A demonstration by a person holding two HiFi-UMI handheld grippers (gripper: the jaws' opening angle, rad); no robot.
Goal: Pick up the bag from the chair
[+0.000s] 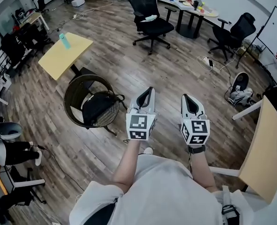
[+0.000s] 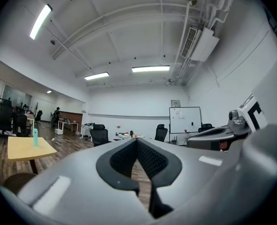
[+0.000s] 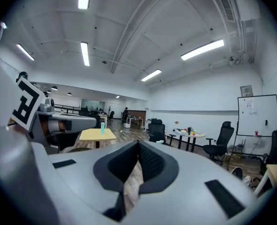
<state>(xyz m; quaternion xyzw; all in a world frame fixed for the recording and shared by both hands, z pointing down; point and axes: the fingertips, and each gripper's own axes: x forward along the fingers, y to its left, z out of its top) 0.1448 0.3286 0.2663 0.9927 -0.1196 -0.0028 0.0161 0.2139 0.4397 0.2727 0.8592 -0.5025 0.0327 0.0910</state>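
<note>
I've got both arms stretched forward, side by side. The left gripper [image 1: 148, 92] has its jaws pressed together with nothing in them. The right gripper [image 1: 188, 98] is closed too and empty. The black bag [image 1: 98, 106] sits on the round chair [image 1: 74, 92], left of the left gripper and apart from it. There's open wood floor [image 1: 176, 74] ahead. The yellow table [image 1: 63, 55] is just behind the chair, and the office chair [image 1: 150, 20] is well off.

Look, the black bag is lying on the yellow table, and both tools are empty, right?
Not quite. The head view shows the black bag lying on the round chair, beside the yellow table, not on it. Both the left tool and the right tool are empty, as you said.
</note>
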